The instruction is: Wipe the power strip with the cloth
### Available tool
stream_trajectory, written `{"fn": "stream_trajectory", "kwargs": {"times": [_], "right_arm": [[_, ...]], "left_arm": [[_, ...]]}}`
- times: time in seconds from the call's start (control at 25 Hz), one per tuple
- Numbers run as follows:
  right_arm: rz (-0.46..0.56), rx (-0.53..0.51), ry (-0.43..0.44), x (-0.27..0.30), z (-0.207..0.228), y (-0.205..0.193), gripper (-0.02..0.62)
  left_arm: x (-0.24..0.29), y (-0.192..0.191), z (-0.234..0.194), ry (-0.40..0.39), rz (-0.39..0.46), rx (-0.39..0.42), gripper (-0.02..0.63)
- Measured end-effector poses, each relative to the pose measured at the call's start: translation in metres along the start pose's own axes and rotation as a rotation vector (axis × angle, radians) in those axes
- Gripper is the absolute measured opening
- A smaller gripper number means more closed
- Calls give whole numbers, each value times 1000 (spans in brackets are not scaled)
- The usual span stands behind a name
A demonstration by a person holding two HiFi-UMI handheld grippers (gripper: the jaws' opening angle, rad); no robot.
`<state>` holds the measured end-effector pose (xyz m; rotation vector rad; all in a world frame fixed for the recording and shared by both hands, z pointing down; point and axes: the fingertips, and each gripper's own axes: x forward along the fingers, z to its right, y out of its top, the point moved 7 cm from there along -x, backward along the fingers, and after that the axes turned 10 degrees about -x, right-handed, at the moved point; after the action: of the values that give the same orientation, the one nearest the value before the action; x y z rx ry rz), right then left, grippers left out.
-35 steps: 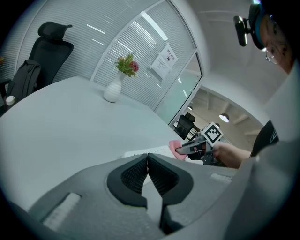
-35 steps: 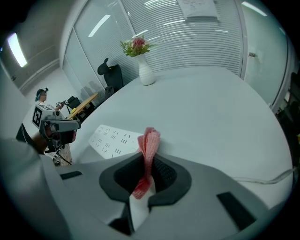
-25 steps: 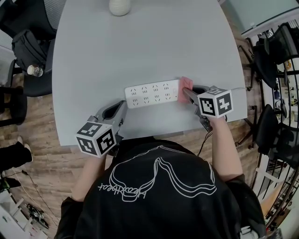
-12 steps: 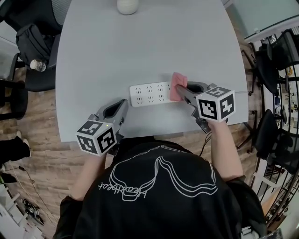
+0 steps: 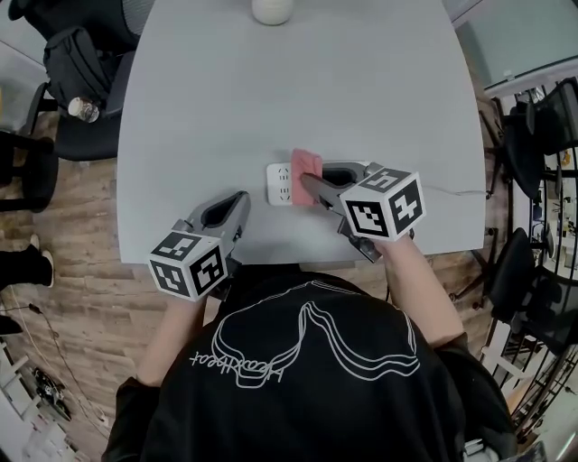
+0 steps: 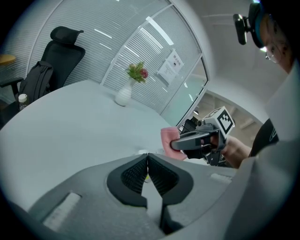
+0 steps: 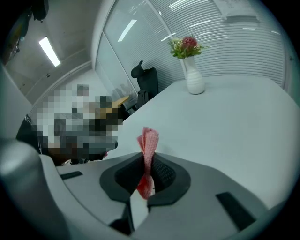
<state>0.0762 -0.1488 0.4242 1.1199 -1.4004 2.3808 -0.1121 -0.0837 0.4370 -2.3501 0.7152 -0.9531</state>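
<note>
The white power strip [image 5: 280, 183] lies near the front edge of the grey table [image 5: 271, 90]; only its left end shows, the remainder sits under my right gripper. My right gripper [image 5: 312, 185] is shut on the pink cloth [image 5: 305, 165], which rests on the strip's left part. In the right gripper view the cloth [image 7: 149, 140] stands pinched upright between the jaws of the right gripper [image 7: 149, 161]. My left gripper [image 5: 237, 202] is shut and empty, left of the strip by the table's front edge. From the left gripper view [image 6: 147, 157] I see the cloth [image 6: 168, 138] ahead.
A white vase [image 5: 272, 9] with flowers [image 7: 187, 47] stands at the table's far edge. The strip's cable [image 5: 452, 191] runs off to the right. Black office chairs [image 5: 81, 63] and a bottle [image 5: 83, 109] are at the left, more chairs [image 5: 542, 117] at the right.
My right gripper has carried the cloth leftward along the power strip, from its right end to its left part. The left gripper has stayed in place.
</note>
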Motion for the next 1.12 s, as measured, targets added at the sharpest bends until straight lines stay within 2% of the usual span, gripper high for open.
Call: {"fn": "stream_trajectory", "kwargs": {"times": [0.16,0.32,0.76,1.12], "right_arm": [[4,-6,61,18,-12,1,40],[-23,-15,80,38,-20,2,40],[-104,-62,31,65,-19,-6,40],[-115,-70,16,72,-20,-4,41]], "left_arm": [[-3,-3,-2,13,11,-14,14],[-10,-4,-12,28,18,-29,14],[-10,-7,-22,40,20,-56,14],[-10,-5,-29,33,16,-58,14]]}}
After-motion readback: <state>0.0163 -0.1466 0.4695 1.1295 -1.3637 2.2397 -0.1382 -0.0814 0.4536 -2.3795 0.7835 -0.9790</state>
